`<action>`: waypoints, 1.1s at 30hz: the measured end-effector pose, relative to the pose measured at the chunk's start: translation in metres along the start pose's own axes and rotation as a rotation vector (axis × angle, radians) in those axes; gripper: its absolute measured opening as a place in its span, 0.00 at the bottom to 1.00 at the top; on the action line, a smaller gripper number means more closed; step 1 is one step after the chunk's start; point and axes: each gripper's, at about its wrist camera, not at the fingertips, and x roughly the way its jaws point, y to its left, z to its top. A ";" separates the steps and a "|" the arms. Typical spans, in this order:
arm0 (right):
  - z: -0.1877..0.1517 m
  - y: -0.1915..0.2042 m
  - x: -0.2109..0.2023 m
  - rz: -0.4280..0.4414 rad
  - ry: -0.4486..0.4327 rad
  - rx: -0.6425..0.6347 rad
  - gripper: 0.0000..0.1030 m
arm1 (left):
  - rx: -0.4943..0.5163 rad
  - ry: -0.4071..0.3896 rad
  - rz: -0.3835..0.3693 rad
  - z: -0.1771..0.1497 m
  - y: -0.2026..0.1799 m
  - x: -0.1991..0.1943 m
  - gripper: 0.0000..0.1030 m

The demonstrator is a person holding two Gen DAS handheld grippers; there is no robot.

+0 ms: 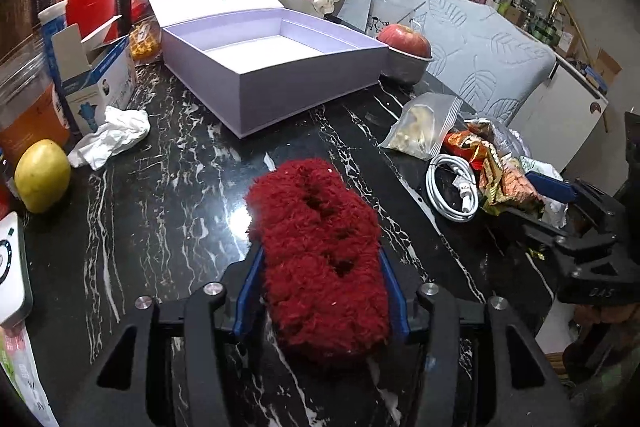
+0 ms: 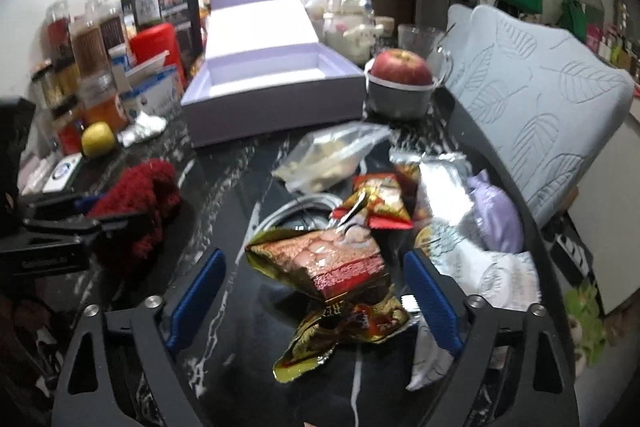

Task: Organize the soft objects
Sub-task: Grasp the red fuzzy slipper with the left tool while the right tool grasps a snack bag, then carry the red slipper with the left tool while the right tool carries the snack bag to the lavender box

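Observation:
My left gripper (image 1: pixel 322 291) is shut on a fluffy dark red soft object (image 1: pixel 320 247), held between its blue pads just above the black marble table (image 1: pixel 160 219). The red object also shows at the left of the right wrist view (image 2: pixel 140 203). An open lilac box (image 1: pixel 276 67), empty, stands ahead of it with its lid folded back; it also shows in the right wrist view (image 2: pixel 276 107). My right gripper (image 2: pixel 316 299) is open, its blue pads on either side of crumpled snack wrappers (image 2: pixel 332 267). A small lilac pouch (image 2: pixel 496 215) lies to the right of the wrappers.
A zip bag of snacks (image 1: pixel 424 127), a coiled white cable (image 1: pixel 452 187), an apple in a grey bowl (image 1: pixel 406 55), a crumpled tissue (image 1: pixel 108 135), a yellow fruit (image 1: pixel 42 175), a blue-white carton (image 1: pixel 100 83) and jars crowd the table. A pale blue chair back (image 2: pixel 532 99) stands to the right.

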 end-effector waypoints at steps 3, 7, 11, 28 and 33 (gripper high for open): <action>-0.002 0.000 0.008 -0.031 0.012 -0.009 0.85 | 0.007 0.014 0.001 0.000 -0.001 0.007 0.68; -0.003 0.002 0.012 -0.055 0.018 -0.033 0.85 | 0.004 0.022 0.003 0.001 -0.001 0.015 0.74; -0.006 0.008 0.019 -0.105 0.037 -0.074 0.85 | 0.042 0.024 0.039 0.002 -0.007 0.020 0.76; -0.017 0.003 0.004 -0.049 0.037 -0.014 0.45 | 0.078 -0.028 0.093 -0.006 -0.017 0.006 0.48; -0.020 0.007 -0.009 0.004 0.012 -0.006 0.45 | 0.074 -0.050 0.069 -0.009 -0.023 -0.008 0.48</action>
